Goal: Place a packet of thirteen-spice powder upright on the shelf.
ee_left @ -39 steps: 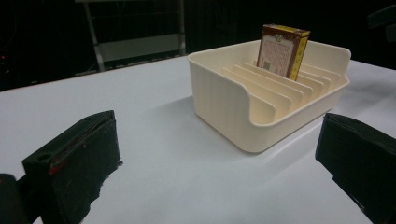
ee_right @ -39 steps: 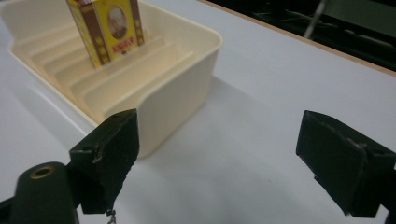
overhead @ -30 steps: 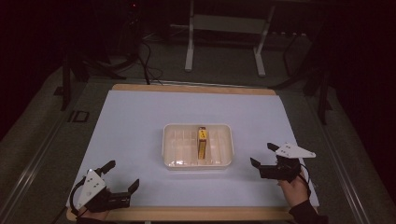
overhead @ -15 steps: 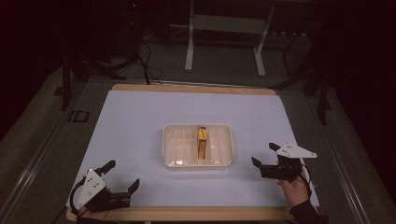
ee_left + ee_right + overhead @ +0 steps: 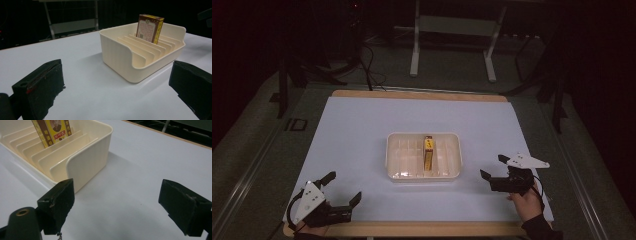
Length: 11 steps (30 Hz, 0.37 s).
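A cream slotted tray (image 5: 397, 150) (image 5: 117, 57) (image 5: 87, 162) sits in the middle of the white table. A small yellow and brown box (image 5: 428, 152) (image 5: 149, 27) (image 5: 53, 131) stands on edge in one of its slots. My left gripper (image 5: 343, 187) (image 5: 117, 85) rests at the near left corner, open, with nothing between its jaws. On the right of the tray my right gripper (image 5: 494, 166) (image 5: 120, 205) also stands open and empty, held by a hand (image 5: 528, 202).
The white mat (image 5: 362, 130) lies on a wooden board whose edge (image 5: 412, 229) runs along the front. Dark floor, cables and a metal stand (image 5: 452, 30) lie beyond the far edge. Bare mat surrounds the tray.
The right gripper has shifted slightly lower and toward the front edge. The left gripper and the tray have not moved.
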Tool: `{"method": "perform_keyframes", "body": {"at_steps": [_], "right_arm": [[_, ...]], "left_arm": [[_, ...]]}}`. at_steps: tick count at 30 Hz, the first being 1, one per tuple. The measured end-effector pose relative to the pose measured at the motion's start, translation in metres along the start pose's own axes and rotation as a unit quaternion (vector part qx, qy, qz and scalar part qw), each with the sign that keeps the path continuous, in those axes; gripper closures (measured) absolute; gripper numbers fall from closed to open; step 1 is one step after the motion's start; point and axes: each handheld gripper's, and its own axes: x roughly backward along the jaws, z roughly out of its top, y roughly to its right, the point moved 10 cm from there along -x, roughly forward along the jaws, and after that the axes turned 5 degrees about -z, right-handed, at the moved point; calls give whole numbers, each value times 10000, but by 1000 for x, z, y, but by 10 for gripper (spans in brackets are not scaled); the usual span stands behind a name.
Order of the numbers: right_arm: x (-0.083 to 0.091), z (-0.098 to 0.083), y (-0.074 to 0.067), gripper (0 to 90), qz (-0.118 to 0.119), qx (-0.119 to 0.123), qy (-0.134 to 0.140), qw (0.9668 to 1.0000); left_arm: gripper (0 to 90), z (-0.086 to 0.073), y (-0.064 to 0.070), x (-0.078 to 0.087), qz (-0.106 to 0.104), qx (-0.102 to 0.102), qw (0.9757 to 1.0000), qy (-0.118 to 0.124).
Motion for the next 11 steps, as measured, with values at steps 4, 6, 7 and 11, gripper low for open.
{"method": "perform_keyframes", "body": {"at_steps": [4,6,7,11], "right_arm": [[0,0,0,134,-5,4,-7,10000],[1,0,0,134,3,-9,-5,10000],[1,0,1,134,0,-11,-5,10000],[1,0,1,134,22,-24,-10,10000]], "left_arm": [[0,0,0,0,-1,-2,10000,6],[0,0,0,0,-4,-2,10000,6],[0,0,0,0,-8,-8,10000,-1],[0,0,0,0,-6,-8,10000,2]]}}
